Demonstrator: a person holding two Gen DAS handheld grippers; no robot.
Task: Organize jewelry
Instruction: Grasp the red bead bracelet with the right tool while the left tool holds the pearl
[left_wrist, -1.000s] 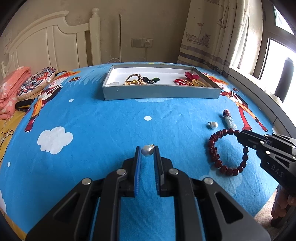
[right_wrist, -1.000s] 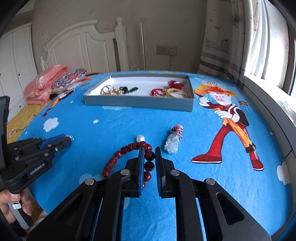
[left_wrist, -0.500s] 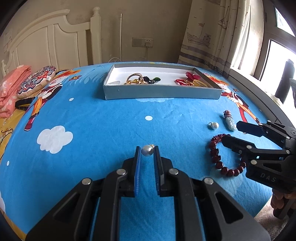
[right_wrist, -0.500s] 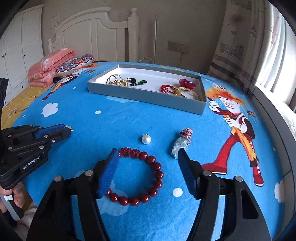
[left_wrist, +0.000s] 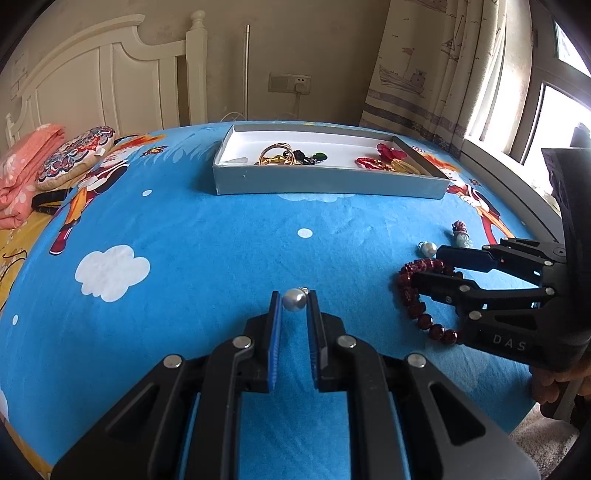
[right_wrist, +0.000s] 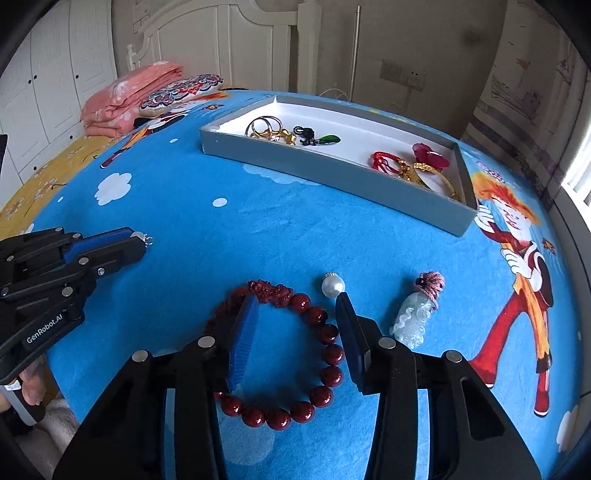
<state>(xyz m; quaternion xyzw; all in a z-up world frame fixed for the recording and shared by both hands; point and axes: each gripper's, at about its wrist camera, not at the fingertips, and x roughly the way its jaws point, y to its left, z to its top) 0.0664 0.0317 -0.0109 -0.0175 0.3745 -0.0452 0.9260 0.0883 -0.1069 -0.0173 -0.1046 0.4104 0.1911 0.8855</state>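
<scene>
- Left gripper (left_wrist: 294, 301) level above the blue bedsheet (left_wrist: 207, 258), pinching 1 white pearl bead (left_wrist: 294, 299).
- Right gripper (right_wrist: 295, 314) (angled downward) spread wide, straddling the dark-red beaded bracelet (right_wrist: 328, 354).

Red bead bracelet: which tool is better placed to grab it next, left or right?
Right. The right tool is open directly over the red bead bracelet, its fingers straddling the top of the loop. The left tool is already shut on a pearl, away from the bracelet.
</scene>
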